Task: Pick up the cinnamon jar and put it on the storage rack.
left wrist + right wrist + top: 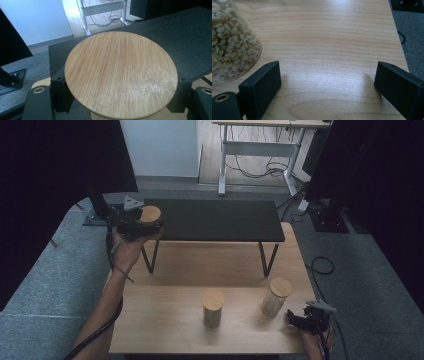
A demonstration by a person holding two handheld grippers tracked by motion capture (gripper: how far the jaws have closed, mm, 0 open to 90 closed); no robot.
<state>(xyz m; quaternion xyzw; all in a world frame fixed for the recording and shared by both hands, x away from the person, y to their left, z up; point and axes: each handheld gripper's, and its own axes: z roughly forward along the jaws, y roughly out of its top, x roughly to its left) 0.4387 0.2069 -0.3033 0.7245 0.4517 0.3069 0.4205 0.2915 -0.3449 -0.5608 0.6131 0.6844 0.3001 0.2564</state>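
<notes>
At the far left, your left claw (141, 224) pinches a jar with a round bamboo lid (150, 213). You hold it up at the left end of the black shelf (220, 220), which stands on thin legs on the wooden bench (165, 310). In the left gripper view the lid (121, 75) lies between the two black jaws, and each jaw presses on one side of the jar just under the lid. The dark top of the shelf (185, 37) lies right behind it.

Near the middle of the bench a second jar (213, 308) stands upright with its lid on. To the right of it a third jar (275, 297) stands near the right edge, also closed, and it looks a little tilted.

At the far right, your right claw (299, 320) rests low at the front right corner of the bench, just beside the third jar but apart from it. In the right gripper view the jaws are spread wide with bare wood between them, and the third jar (229, 42), of clear glass full of pale grains, is at the left.
</notes>
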